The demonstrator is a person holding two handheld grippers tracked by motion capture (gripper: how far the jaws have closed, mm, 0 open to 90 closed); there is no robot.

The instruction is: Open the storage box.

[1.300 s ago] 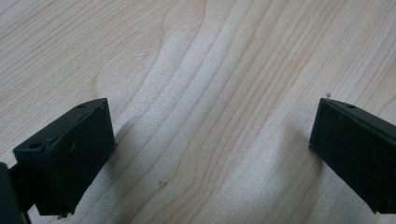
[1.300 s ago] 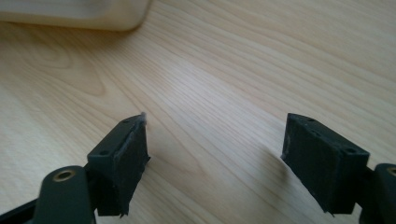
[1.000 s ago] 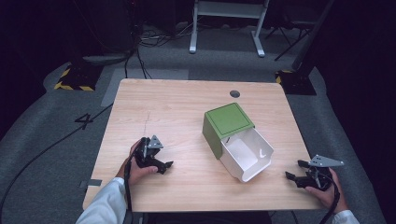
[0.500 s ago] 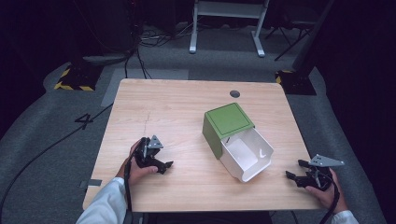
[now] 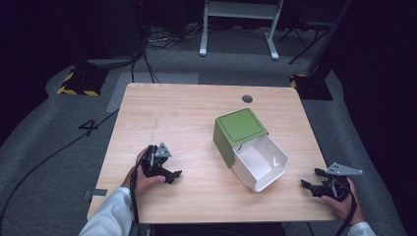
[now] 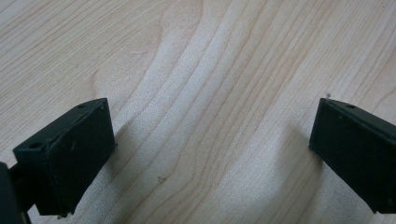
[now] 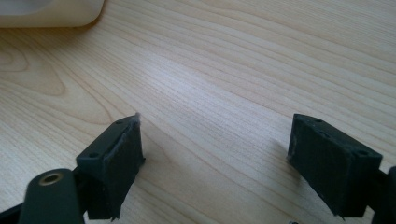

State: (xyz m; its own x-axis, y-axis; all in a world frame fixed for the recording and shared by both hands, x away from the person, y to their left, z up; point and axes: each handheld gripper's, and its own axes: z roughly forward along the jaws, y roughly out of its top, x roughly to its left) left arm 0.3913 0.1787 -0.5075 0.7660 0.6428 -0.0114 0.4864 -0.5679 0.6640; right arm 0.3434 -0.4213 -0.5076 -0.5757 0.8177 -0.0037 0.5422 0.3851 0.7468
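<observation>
Two grippers are idling, jaws spread and gripping nothing.
Left gripper (image 5: 172,174) and right gripper (image 5: 310,186) are flanking the box (image 5: 250,147) at eight and four o'clock, probably awaiting a task.

Left gripper (image 6: 210,154) jaws spread wide (nothing between them); bare pale wooden table (image 6: 210,70) close beneath.
</observation>
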